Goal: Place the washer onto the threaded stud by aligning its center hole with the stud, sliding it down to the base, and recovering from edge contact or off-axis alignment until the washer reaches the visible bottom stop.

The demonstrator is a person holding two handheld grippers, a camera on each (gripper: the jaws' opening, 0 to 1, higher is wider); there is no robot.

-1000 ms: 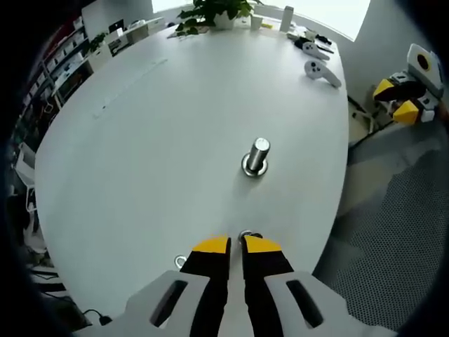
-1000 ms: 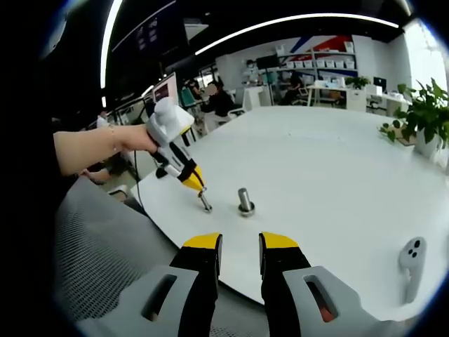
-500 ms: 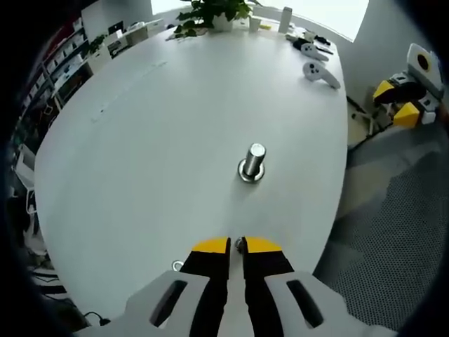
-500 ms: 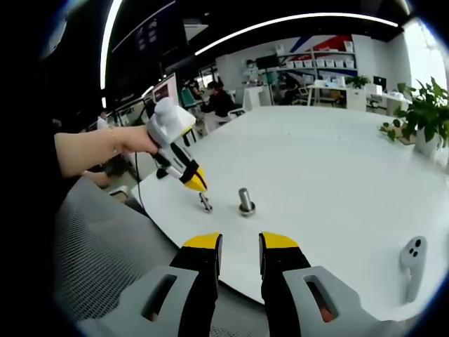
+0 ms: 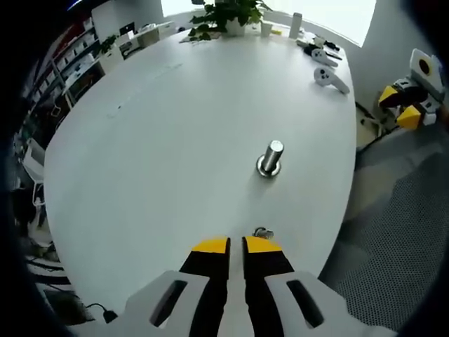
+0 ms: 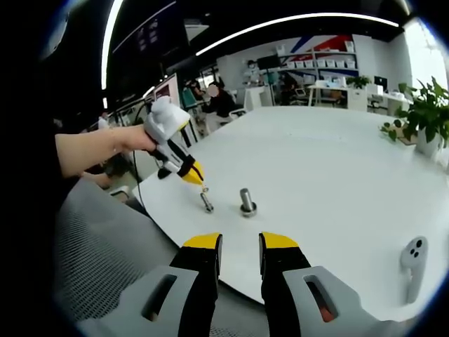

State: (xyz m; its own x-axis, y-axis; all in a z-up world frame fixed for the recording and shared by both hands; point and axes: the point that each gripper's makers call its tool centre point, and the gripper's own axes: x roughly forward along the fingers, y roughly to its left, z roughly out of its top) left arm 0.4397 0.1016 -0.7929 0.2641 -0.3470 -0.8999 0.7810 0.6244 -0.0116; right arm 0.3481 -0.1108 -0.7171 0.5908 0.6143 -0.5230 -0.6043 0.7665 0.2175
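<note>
Item: washer (image 5: 262,232), thin, stiff, slippery metal near tabletop (image 5: 175,126) edge; my left claw (image 5: 236,245) nearly closed, holding nothing; grip rim edgewise.

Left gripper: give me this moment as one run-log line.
left gripper: jaws nearly shut above table | washer: at the tips, grip unclear | stud: upright, bare, ahead | right gripper: open, idle

Your left gripper (image 5: 236,243) points forward and down, jaws nearly together with a thin gap. In the right gripper view your left hand (image 6: 130,138) grips it, forearm reaching in from the left. Your right gripper (image 6: 239,241) sits level, jaws parted.
</note>
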